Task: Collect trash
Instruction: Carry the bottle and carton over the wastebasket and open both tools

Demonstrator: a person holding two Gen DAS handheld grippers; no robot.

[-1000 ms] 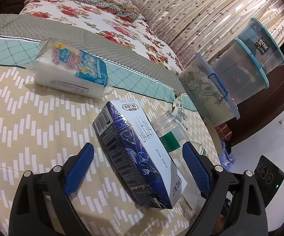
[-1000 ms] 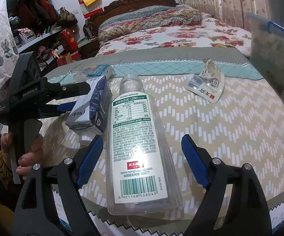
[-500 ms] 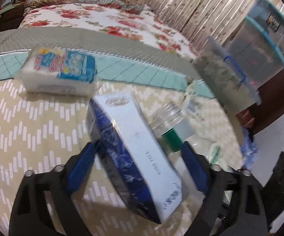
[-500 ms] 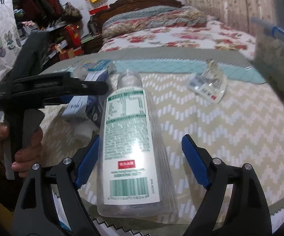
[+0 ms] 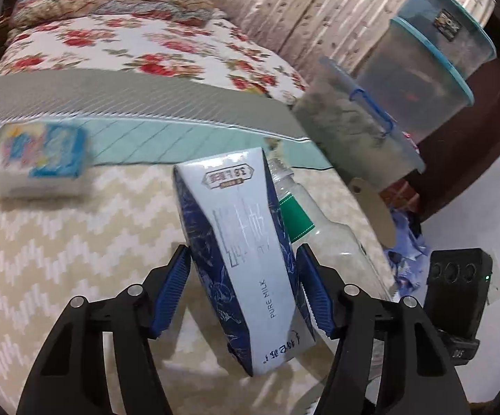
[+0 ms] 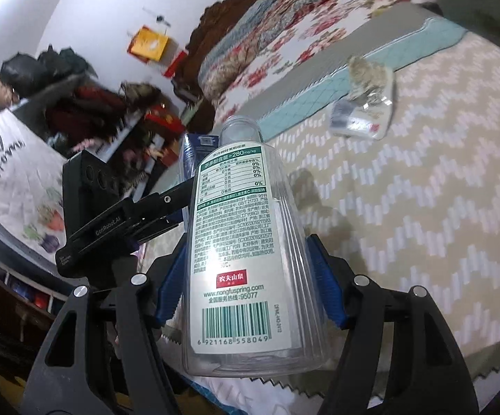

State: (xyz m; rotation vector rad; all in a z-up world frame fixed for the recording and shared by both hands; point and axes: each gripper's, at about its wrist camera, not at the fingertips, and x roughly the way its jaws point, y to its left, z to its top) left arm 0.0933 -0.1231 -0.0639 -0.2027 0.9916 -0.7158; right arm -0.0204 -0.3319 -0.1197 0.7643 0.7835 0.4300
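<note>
The left gripper [image 5: 243, 290] has its fingers clamped on a blue milk carton [image 5: 239, 242], tilted above the zigzag bedspread [image 5: 59, 242]. The right gripper [image 6: 250, 280] grips an empty clear bottle [image 6: 239, 242]. A crumpled wrapper [image 6: 364, 117] lies on the bedspread beyond; stacked lidded tubs [image 5: 423, 69] stand beside the bed, contents unclear.

Open zigzag bedspread [image 6: 423, 186] is left right of the bottle [image 6: 239, 242]; passage leftward is blocked by the milk carton [image 5: 246, 252].
</note>
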